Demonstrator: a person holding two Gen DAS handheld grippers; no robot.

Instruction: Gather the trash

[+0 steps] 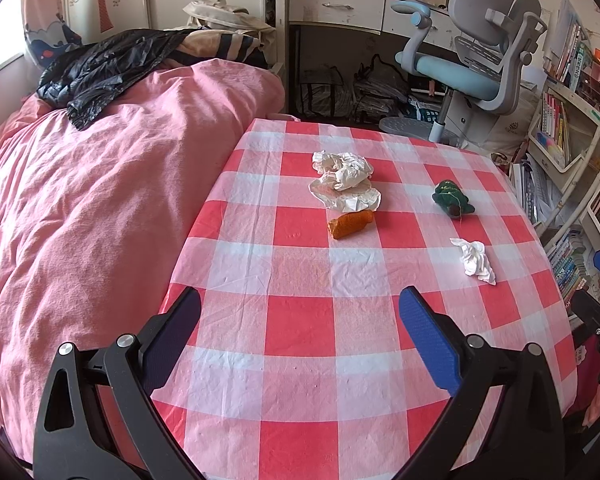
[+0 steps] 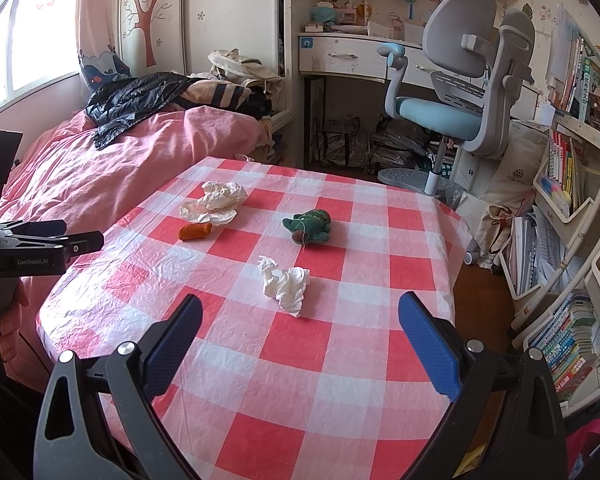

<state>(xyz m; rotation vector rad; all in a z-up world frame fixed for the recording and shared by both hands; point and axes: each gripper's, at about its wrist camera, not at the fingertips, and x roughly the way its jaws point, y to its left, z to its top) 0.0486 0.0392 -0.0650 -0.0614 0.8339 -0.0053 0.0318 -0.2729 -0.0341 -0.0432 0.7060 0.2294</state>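
Both grippers are up over the near edge of the table, nothing in either one. The left gripper has its jaws spread wide with only checked cloth showing between them, and the right gripper is just as wide open and empty too. In the right wrist view you can also catch the body of the left gripper at the far left of the frame, with a hand wrapped around its grip.

First bit of trash going out from the near edge: a small crumpled tissue, sitting toward the right edge of the table, right ahead of the right gripper's open jaws but not touched.

Past that, closer to the far right corner, there's a little green stuffed toy, well apart from the tissue.

Around the middle of the table is an orange bottle-shaped thing lying on its side. Just behind it, touching or near enough that I can't tell, is a bigger heap of crumpled white paper, heading toward the far edge.

A pink blanket is bunched up against the left edge of the table, and a blue and grey desk chair stands beyond the far edge.
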